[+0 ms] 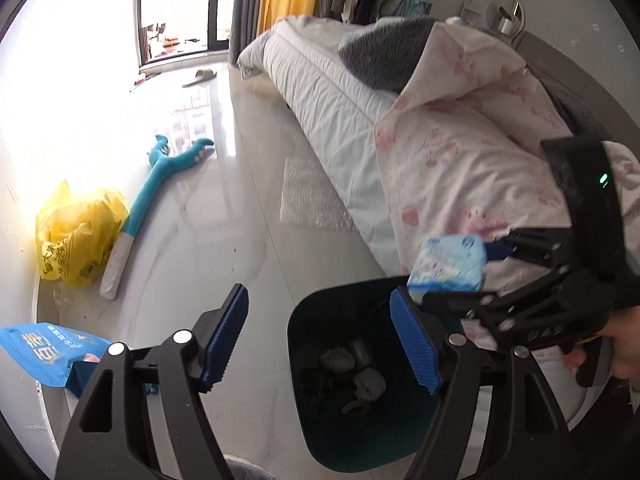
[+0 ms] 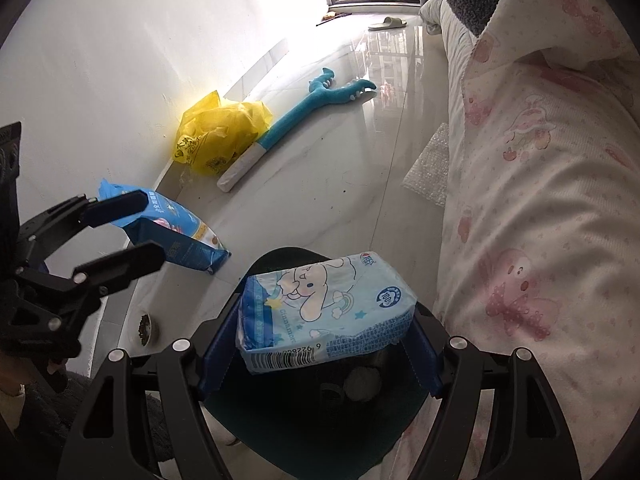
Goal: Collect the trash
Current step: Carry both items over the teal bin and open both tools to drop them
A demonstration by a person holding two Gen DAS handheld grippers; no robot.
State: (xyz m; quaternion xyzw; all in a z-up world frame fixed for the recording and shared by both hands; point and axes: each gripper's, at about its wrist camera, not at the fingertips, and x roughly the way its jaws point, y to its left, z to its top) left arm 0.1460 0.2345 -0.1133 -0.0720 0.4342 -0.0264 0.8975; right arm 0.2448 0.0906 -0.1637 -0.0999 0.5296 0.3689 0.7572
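while the right gripper (image 2: 320,344) clamps a light-blue tissue pack (image 2: 324,316) above the dark trash bin (image 1: 320,308), the left gripper (image 1: 320,336) hangs released, holding nothing.

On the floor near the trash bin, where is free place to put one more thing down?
Bare tile lies between the dark bin, the bubble wrap by the bed, and the teal plush toy. Crowded: the wall side, with the yellow bag and blue pouch, and over the bin, where the right claw holds a tissue pack.
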